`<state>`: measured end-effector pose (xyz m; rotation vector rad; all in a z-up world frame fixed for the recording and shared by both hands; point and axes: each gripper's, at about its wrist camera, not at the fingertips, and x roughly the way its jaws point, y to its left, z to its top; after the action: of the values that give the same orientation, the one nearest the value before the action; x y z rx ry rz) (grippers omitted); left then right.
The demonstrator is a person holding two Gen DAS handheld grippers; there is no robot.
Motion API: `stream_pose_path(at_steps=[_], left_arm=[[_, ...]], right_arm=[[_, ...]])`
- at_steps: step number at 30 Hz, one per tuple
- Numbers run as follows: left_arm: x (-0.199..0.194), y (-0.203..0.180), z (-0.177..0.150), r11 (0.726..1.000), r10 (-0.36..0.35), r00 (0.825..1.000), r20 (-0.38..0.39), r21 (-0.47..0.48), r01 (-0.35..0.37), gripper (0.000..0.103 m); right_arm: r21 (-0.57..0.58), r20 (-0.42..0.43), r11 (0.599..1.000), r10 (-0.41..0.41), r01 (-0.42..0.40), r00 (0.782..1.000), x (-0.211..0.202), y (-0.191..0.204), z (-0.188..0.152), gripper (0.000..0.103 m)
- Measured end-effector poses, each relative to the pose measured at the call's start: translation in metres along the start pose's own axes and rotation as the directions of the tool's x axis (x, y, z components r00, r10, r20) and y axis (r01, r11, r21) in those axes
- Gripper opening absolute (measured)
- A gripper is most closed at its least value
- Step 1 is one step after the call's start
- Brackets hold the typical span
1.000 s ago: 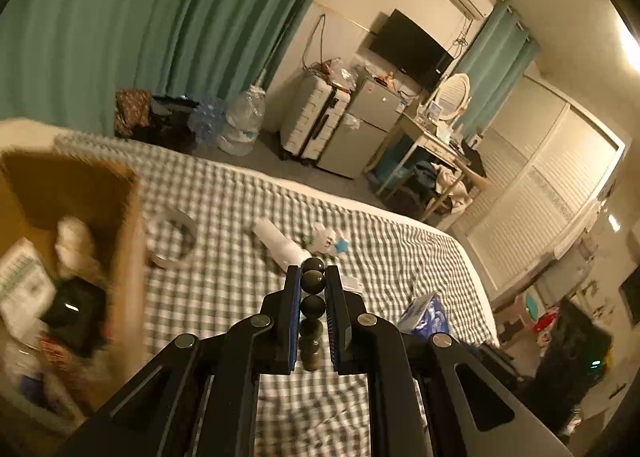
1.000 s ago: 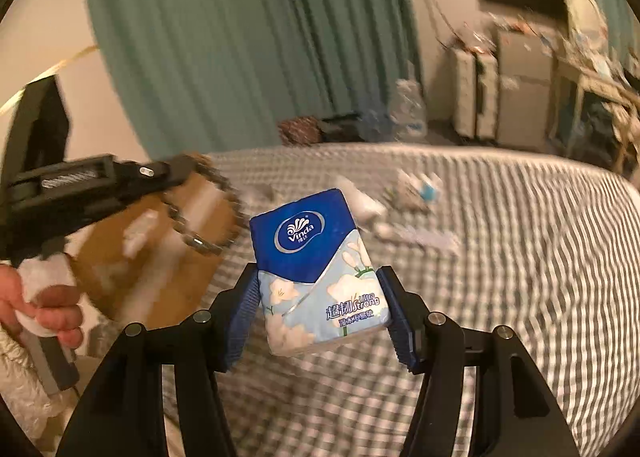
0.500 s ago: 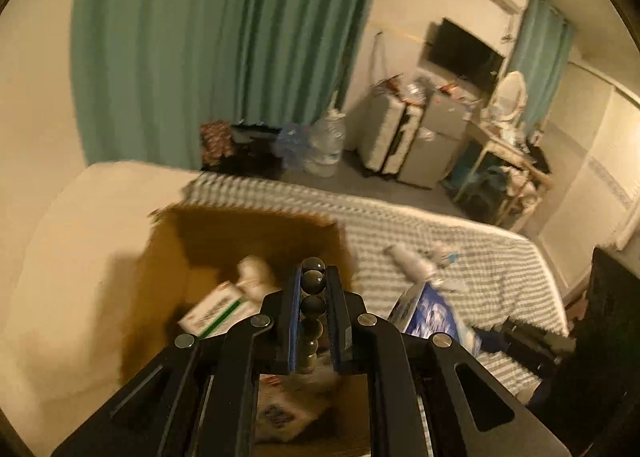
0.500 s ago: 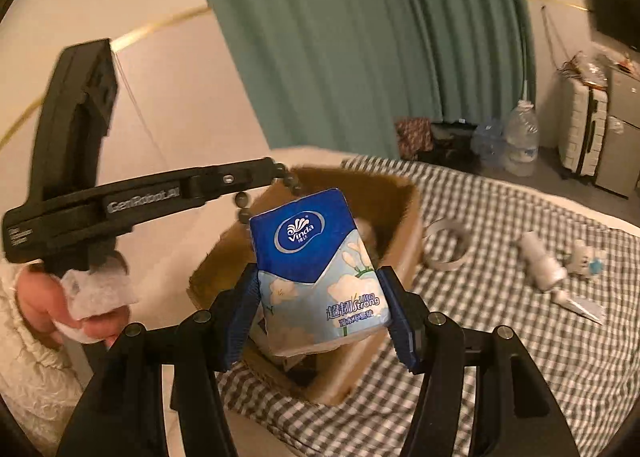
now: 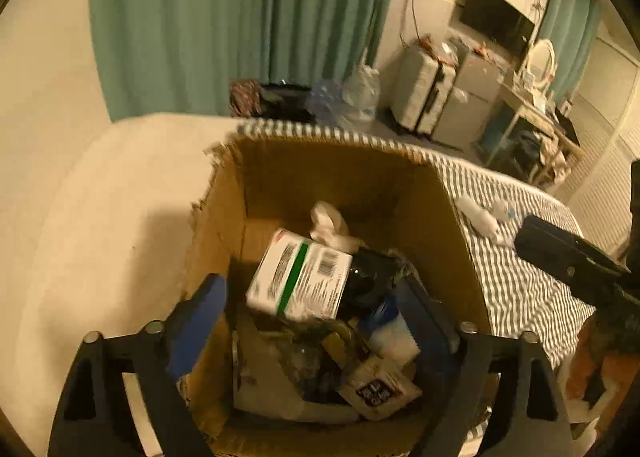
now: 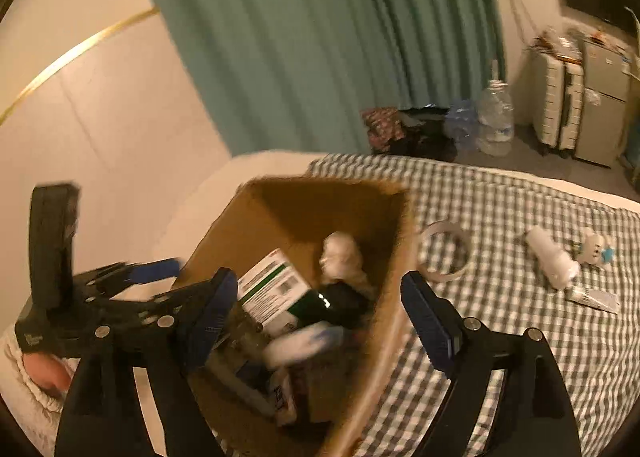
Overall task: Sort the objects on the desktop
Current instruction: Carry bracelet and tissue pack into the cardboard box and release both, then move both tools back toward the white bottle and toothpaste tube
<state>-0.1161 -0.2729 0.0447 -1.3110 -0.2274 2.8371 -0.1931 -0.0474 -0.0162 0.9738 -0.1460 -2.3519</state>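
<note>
An open cardboard box [image 5: 224, 217] stands on the checked cloth with several things inside: a white carton with a green stripe [image 5: 300, 281], a dark bottle and small packets. My left gripper [image 5: 312, 321] hovers over it, its jaws opening with nothing between the blue pads; I cannot pick out the bead string. My right gripper [image 6: 320, 317] is above the same box [image 6: 396, 297], jaws opening too. The blue-and-white tissue pack [image 6: 304, 341] is a blur below them, loose inside the box.
On the cloth right of the box lie a tape roll [image 6: 444, 257], a white bottle [image 6: 552, 263], a small white toy [image 6: 596, 251] and a flat sachet [image 6: 592, 297]. A pale headboard and green curtain stand behind. A hand [image 6: 40, 373] holds the left gripper's handle.
Both grippers swung left until they were over the box. The left one let go of the bead string and the right one released the tissue pack; both now stand wide.
</note>
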Motion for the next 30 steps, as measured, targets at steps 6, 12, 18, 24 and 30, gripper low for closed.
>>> stream_pose_path(at_steps=[6,12,18,24,30], left_arm=[[-0.01,-0.027,-0.004,0.997,0.046,0.999,0.025,0.06,-0.047,0.101],[-0.027,-0.085,-0.02,0.988,0.018,0.997,0.076,0.149,-0.03,0.103],[-0.032,-0.157,-0.037,0.985,-0.043,0.994,0.102,0.17,0.025,0.103],[-0.002,-0.232,-0.043,0.983,-0.067,0.994,0.092,0.174,0.05,0.103],[0.059,-0.283,-0.031,0.995,-0.045,0.999,0.022,0.095,0.043,0.103]], right_arm=[[0.05,0.04,0.993,-0.108,0.105,0.993,-0.037,-0.044,-0.001,0.084],[0.111,0.092,0.968,-0.234,0.223,0.968,-0.099,-0.102,-0.016,0.085],[0.175,0.134,0.933,-0.338,0.313,0.932,-0.159,-0.162,-0.038,0.085],[0.212,0.161,0.906,-0.403,0.368,0.901,-0.187,-0.208,-0.062,0.086],[0.165,0.148,0.898,-0.432,0.408,0.89,-0.174,-0.239,-0.08,0.086]])
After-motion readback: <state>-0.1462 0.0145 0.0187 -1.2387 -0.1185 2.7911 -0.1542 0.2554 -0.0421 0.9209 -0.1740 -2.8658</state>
